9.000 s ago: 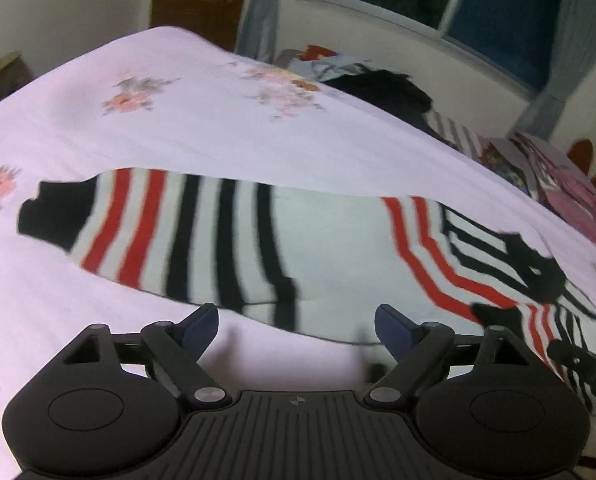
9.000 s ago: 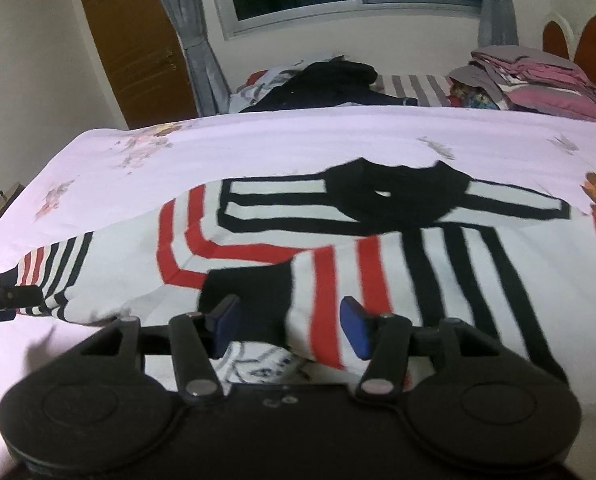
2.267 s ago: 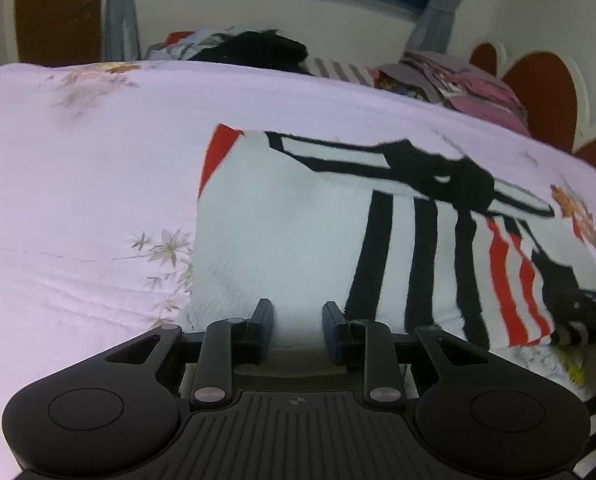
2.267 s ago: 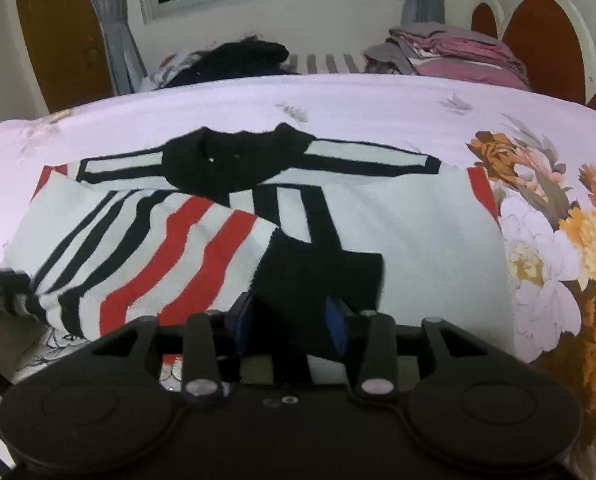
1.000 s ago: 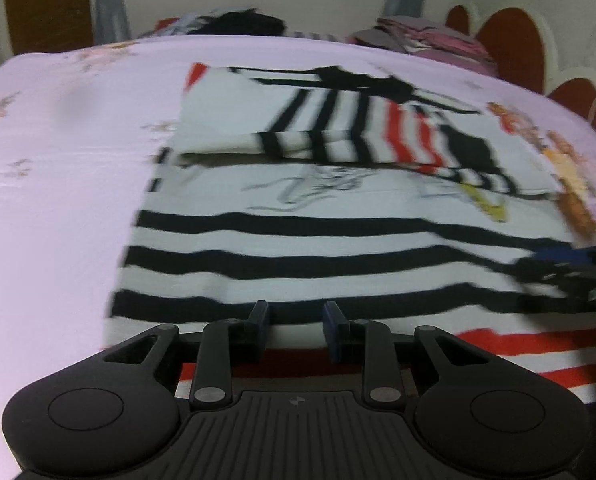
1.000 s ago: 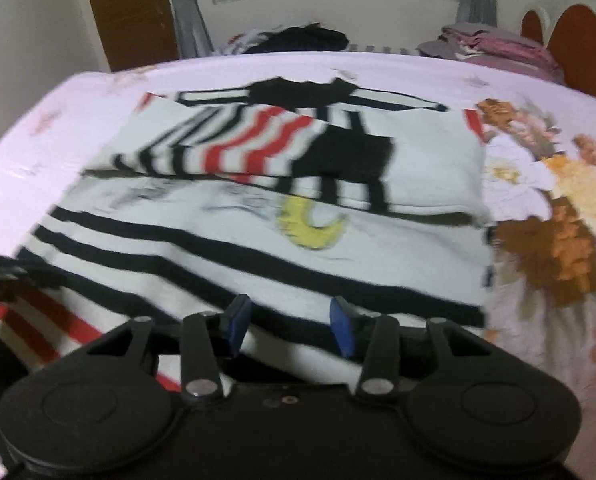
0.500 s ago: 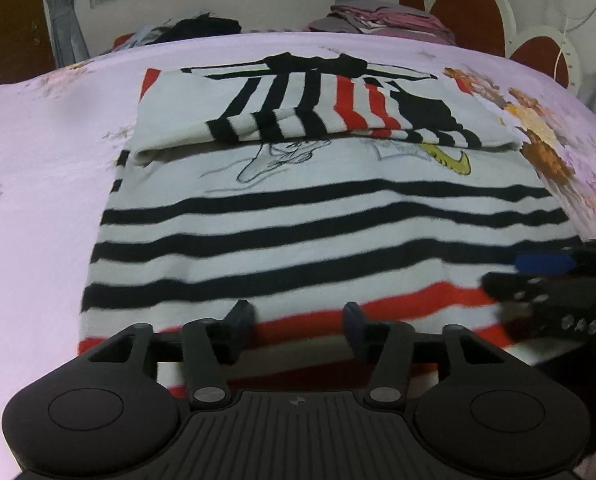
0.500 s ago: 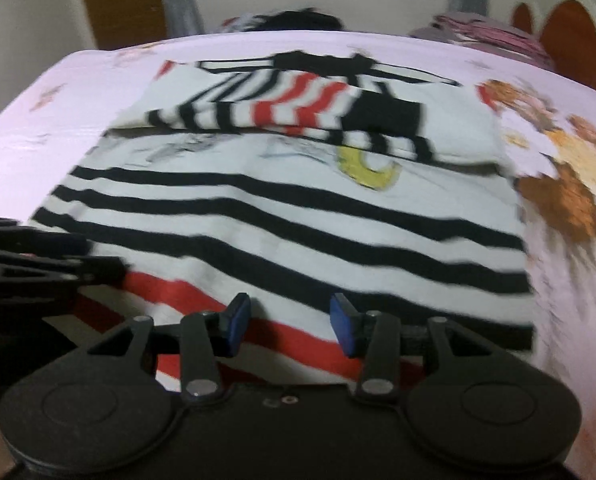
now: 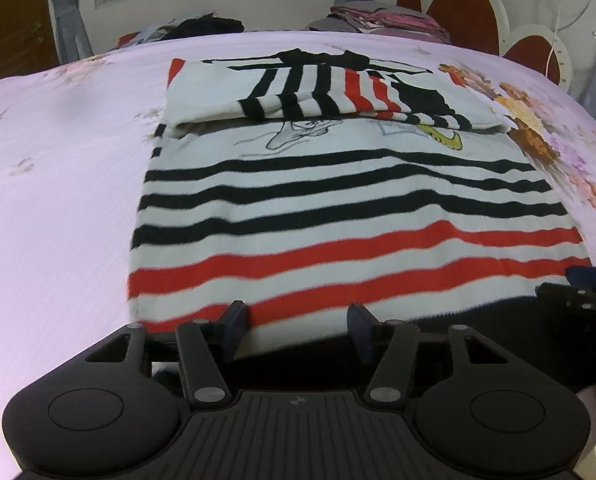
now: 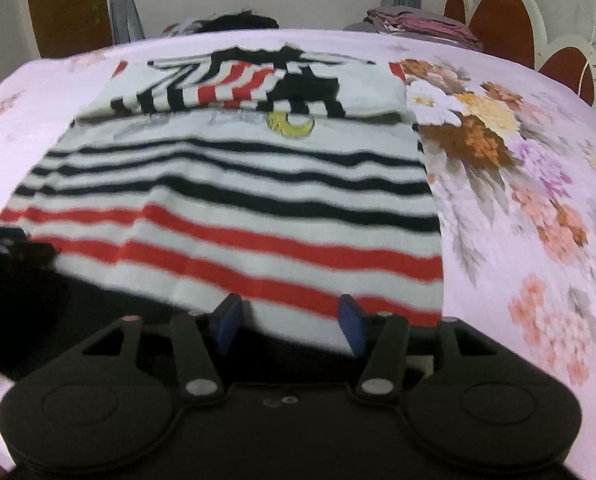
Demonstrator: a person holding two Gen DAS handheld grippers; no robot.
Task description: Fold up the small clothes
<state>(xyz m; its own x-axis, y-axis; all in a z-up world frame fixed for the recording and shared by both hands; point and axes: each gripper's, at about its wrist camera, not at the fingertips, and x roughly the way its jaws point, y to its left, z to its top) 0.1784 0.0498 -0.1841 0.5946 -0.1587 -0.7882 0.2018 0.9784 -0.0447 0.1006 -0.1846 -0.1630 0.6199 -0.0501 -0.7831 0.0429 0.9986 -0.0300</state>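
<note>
Both our grippers are pulling back to the striped sweater's (image 9: pixel 338 216) hem; left gripper (image 9: pixel 298 330) and right gripper (image 10: pixel 287 324) are opening, gripping nothing.

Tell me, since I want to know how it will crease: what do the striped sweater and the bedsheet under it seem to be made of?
The striped sweater looks like a soft knit, probably wool or acrylic: matte, thick at the folded edge, stripe edges fuzzy, though blur adds to that. The bedsheet looks like thin woven cotton or a blend: smooth, faintly ribbed, with a printed floral pattern. Neither fibre can be confirmed by sight.
</note>
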